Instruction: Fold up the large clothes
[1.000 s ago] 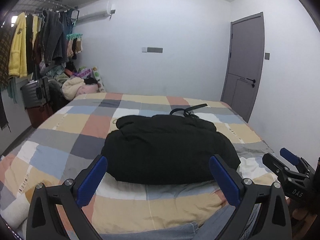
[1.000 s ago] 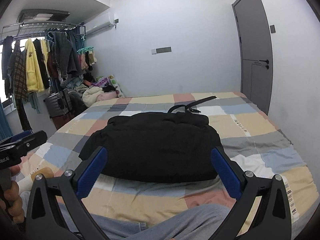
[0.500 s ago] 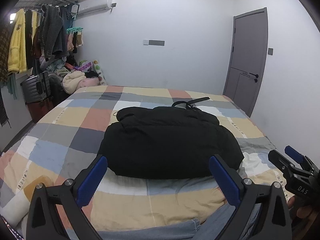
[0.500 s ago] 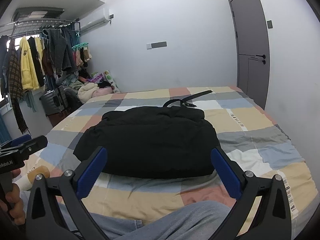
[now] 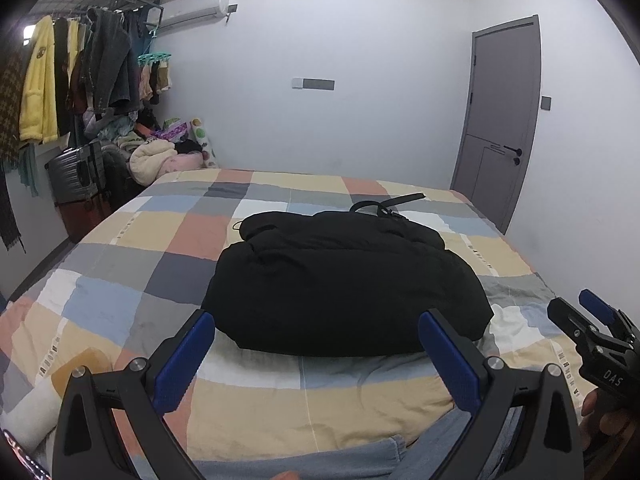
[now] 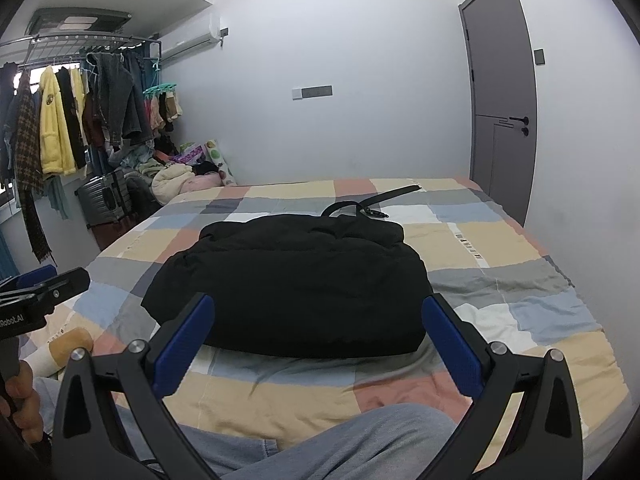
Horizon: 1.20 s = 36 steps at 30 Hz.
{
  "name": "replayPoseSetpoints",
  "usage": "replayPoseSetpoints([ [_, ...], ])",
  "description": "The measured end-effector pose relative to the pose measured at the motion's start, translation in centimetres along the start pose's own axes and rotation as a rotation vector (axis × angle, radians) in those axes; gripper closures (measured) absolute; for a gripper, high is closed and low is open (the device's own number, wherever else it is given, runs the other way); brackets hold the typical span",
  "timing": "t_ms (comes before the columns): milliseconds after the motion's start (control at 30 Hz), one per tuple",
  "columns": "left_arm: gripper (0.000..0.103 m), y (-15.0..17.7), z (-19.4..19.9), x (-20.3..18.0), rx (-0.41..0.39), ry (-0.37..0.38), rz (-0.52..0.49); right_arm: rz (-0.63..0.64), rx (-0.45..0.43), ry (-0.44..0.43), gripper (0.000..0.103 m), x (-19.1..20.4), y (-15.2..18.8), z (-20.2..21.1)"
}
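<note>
— Jacket first: where does it lie for you?

— Your black puffy jacket (image 5: 344, 284) sits folded into a thick bundle in the middle of the checked bed cover (image 5: 120, 308), its near edge just ahead of both tools. A black belt (image 6: 372, 204) lies on the cover right behind it, touching or nearly touching its far edge; you cannot tell which.

— And your left gripper?

— Your left gripper (image 5: 316, 356) hangs above the near part of the bed with its jaws spread wide, the blue pads (image 5: 184, 360) well apart and holding nothing. The jacket's near edge shows between them, but they are not touching it.

— The right one?

— Your right gripper (image 6: 316, 344) is the same: jaws wide apart, empty, aimed at the jacket from just beside the left one. In the left view it shows at the right edge, with your right hand (image 5: 600, 420) on its grip. Your left hand (image 6: 24, 396) shows at the lower left of the right view.

— Anything else near you?

— Your grey trouser leg (image 6: 360, 444) lies across the bottom of the frame. Hanging clothes (image 6: 80, 120) fill a rack at the left wall, a suitcase (image 5: 80, 176) stands below them, and a grey door (image 5: 500, 120) is shut at the right.
</note>
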<state>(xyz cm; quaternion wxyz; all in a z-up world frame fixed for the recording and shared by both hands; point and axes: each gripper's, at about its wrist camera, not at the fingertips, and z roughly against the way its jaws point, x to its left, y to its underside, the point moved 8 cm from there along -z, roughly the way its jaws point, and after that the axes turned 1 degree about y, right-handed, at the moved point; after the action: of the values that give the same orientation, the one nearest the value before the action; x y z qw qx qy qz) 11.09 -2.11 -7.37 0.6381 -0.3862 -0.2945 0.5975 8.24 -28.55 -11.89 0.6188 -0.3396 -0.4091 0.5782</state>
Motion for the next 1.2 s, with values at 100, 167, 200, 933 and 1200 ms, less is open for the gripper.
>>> replayPoseSetpoints([
  [100, 0.0, 0.04, -0.07, 0.12, 0.003, -0.004, -0.002, 0.002, 0.005, 0.002, 0.0, -0.04, 0.16, -0.03],
  [167, 0.0, 0.1, -0.16, 0.03, 0.008, -0.004, -0.007, 0.005, 0.009, 0.003, 0.0, 0.06, 0.25, -0.1],
  [200, 0.0, 0.14, -0.2, -0.02, 0.01, -0.004, -0.01, 0.007, 0.009, 0.004, 0.0, 0.07, 0.26, -0.1],
  [933, 0.0, 0.32, 0.07, 0.14, 0.017, -0.009, 0.002, 0.02, 0.003, 0.025, 0.0, -0.08, 0.64, -0.16],
  [1200, 0.0, 0.38, 0.04, 0.05, 0.018, -0.014, -0.008, 0.017, 0.006, 0.024, 0.0, -0.02, 0.7, -0.12],
])
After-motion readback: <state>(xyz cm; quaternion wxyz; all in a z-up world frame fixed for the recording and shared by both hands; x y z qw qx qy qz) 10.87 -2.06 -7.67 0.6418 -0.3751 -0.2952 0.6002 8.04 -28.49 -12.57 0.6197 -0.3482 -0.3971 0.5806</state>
